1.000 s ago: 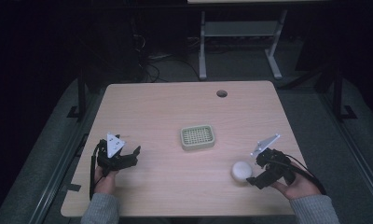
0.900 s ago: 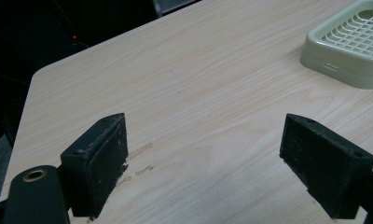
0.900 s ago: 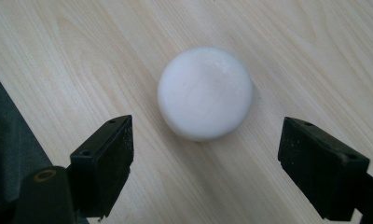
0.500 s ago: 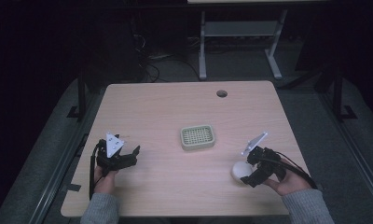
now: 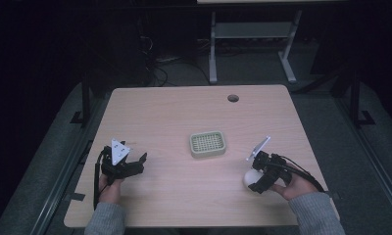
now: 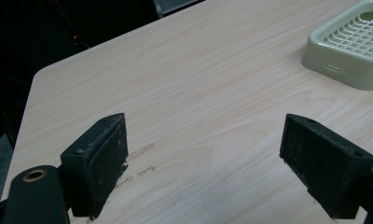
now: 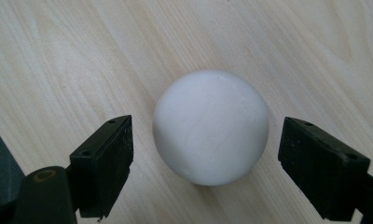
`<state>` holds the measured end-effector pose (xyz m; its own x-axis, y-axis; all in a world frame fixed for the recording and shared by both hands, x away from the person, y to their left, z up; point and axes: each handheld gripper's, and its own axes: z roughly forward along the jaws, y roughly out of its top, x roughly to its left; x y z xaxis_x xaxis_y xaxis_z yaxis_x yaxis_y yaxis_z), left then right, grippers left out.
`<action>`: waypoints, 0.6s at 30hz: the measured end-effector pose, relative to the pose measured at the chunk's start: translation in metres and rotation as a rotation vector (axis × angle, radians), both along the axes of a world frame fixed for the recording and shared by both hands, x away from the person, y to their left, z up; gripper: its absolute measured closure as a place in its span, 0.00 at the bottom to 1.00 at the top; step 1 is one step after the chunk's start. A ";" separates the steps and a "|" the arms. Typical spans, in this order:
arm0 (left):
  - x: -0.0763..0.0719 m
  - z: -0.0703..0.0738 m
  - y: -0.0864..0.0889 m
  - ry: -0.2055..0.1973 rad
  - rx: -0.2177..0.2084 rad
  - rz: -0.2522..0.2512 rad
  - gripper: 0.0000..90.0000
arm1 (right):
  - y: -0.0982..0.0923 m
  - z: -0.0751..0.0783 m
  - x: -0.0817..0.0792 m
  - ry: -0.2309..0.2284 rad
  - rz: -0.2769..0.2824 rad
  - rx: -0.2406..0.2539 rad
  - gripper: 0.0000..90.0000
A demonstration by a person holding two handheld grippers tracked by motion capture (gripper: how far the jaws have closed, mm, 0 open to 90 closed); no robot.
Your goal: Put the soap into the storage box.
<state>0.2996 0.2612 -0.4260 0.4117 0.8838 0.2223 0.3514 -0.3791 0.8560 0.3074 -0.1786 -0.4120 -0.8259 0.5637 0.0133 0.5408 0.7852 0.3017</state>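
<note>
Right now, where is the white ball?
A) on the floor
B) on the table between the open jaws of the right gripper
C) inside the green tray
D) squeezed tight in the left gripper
B: in the right gripper view the white ball lies on the table, with a gap to each jaw of the right gripper, so it is framed but not yet pinched.
</note>
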 end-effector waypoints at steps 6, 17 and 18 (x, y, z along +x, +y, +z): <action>0.000 0.000 0.000 0.001 0.002 -0.001 0.17 | 0.002 -0.005 0.004 0.031 -0.005 -0.016 0.19; 0.000 0.001 0.000 0.005 0.009 -0.002 0.16 | 0.004 -0.012 0.008 0.049 -0.006 -0.042 0.19; 0.000 0.001 0.000 0.004 0.008 -0.002 0.16 | 0.005 -0.013 0.009 0.048 -0.004 -0.044 0.19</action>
